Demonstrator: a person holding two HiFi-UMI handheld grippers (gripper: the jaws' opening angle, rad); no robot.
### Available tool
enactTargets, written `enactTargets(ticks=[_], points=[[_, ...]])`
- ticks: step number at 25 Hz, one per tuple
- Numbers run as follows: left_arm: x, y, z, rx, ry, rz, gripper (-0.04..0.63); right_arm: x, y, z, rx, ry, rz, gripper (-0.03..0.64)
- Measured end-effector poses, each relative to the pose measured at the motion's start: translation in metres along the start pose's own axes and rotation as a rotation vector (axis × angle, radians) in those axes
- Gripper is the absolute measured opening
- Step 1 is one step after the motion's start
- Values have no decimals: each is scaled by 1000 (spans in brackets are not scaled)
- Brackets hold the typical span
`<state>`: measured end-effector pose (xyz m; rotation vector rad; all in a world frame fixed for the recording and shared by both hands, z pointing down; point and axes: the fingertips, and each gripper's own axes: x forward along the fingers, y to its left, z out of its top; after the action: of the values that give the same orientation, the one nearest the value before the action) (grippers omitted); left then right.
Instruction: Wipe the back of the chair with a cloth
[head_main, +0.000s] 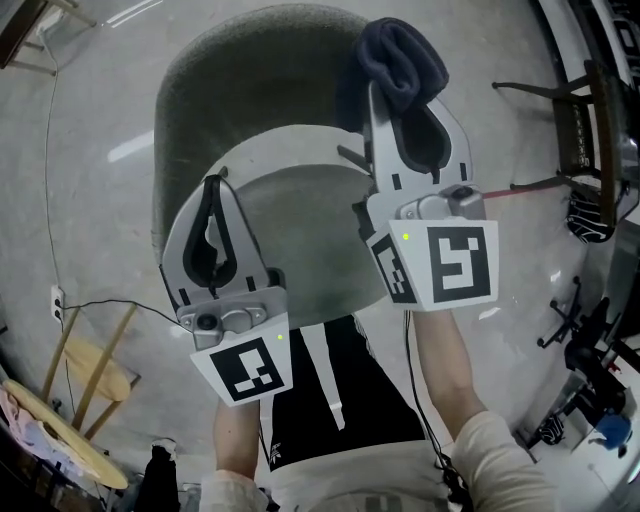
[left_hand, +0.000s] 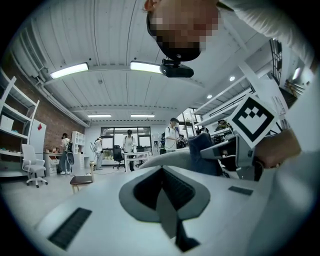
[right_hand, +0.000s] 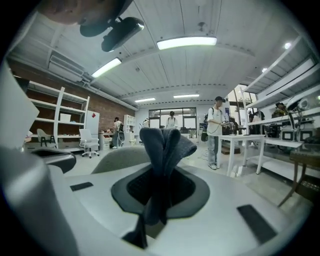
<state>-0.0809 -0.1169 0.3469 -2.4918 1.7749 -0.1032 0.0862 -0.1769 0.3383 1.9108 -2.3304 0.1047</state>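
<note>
**Cloth Hold and Contact Hazards at the Chair Back**

My right gripper (head_main: 405, 105) is clamped on a fold of the dark cloth (head_main: 400, 55). The loose bunch stands out beyond the jaw tips. The cloth sits at the right edge of the chair back (head_main: 250, 90), near its top. I cannot tell whether it touches the upholstery. My left gripper (head_main: 213, 190) has its jaws together with nothing between them. It hangs over the left edge of the seat (head_main: 300, 220).

Hazards, as I judge them:
1. Cloth pull-out. Only a narrow fold is pinched, so drag against the upholstery may draw it from the jaws.
2. Hard contact. If the bunch folds aside, the bare jaw tips may scrape the chair back.
3. Chair movement. Nothing braces the chair, so a wiping push may shift or turn it.
4. Missed area. A stroke kept to the right edge may leave the left side unwiped.

Markings: no brand, label or readable writing appears. Each marker cube (head_main: 455, 262) carries only a black-and-white square pattern.
</note>
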Motion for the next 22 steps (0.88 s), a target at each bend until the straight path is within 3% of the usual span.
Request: enactTargets(ticks=[5,12,18,22], points=[[-13,18,-8,-16,13,52,15,6,66,3,9,-37,193,60],[-33,39,-20,-22,41,117,15,9,157,-26,45,18,426,60],[-51,58,-36,-28,74,170,15,9,211,-53,23,72,562,60],[-58,67,-43,-26,91,198,15,18,231,-64,15,104,604,60]])
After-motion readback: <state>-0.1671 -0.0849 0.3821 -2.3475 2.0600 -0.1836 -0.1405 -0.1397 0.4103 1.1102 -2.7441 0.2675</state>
